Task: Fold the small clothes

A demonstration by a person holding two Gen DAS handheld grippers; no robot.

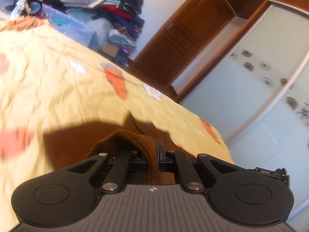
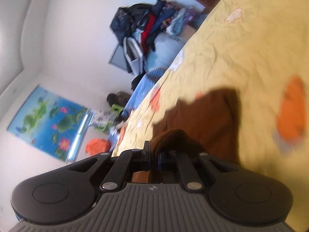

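We are gripping a small brown ribbed knit garment (image 1: 148,150) at two places. Our left gripper (image 1: 154,154) is pinching a bunched fold of it between nearly closed jaws, and our right gripper (image 2: 153,154) is clamping another bunched edge (image 2: 171,137) the same way. The rest of the brown cloth is spreading forward over the crumpled pale yellow bedsheet with orange and white flower prints (image 1: 58,73). Both views are blurring, so we are probably seeing it partly lifted. A heap of dark, red and blue clothes (image 2: 146,27) is sitting beyond the bed by the white wall.
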